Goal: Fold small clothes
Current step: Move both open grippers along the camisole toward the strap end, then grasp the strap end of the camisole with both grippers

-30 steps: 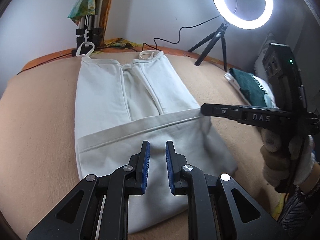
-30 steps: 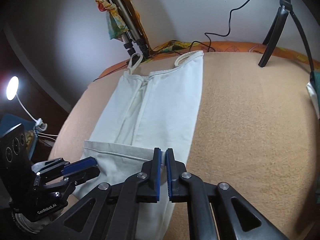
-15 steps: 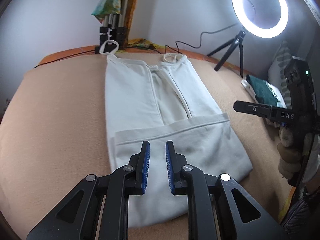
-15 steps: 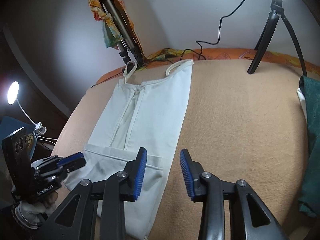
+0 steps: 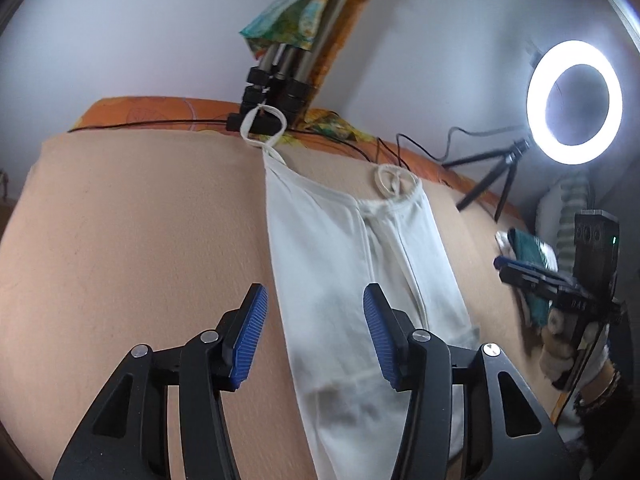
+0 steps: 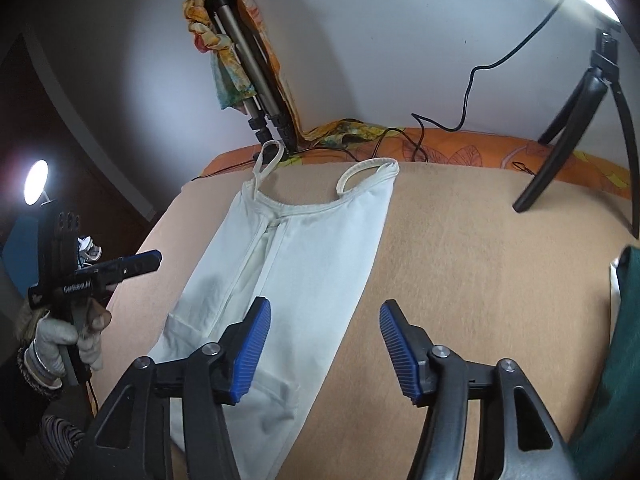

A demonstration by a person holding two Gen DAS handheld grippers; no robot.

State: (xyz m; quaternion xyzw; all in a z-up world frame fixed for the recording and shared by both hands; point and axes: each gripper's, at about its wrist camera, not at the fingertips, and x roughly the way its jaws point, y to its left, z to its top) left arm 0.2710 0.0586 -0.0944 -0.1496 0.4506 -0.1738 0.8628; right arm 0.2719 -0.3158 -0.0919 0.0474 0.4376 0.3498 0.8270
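A white strappy top (image 5: 356,280) lies flat on the tan blanket (image 5: 140,240), sides folded in to a narrow strip, with the bottom hem folded up near me. Its two straps (image 5: 264,124) point to the far edge. It also shows in the right wrist view (image 6: 304,272). My left gripper (image 5: 314,336) is open and empty, held above the top's near left part. My right gripper (image 6: 324,344) is open and empty above the top's right edge. Each gripper shows in the other's view, the right gripper (image 5: 560,284) and the left gripper (image 6: 96,276).
A ring light (image 5: 574,102) on a small tripod stands at the far right. A tripod with a coloured scarf (image 5: 288,60) stands at the far edge by the straps, with black cables. Green and white folded clothes (image 5: 532,256) lie at the right.
Both grippers opened wide and let go of the folded-up hem, which now lies on the top. Both moved up and forward over the garment.
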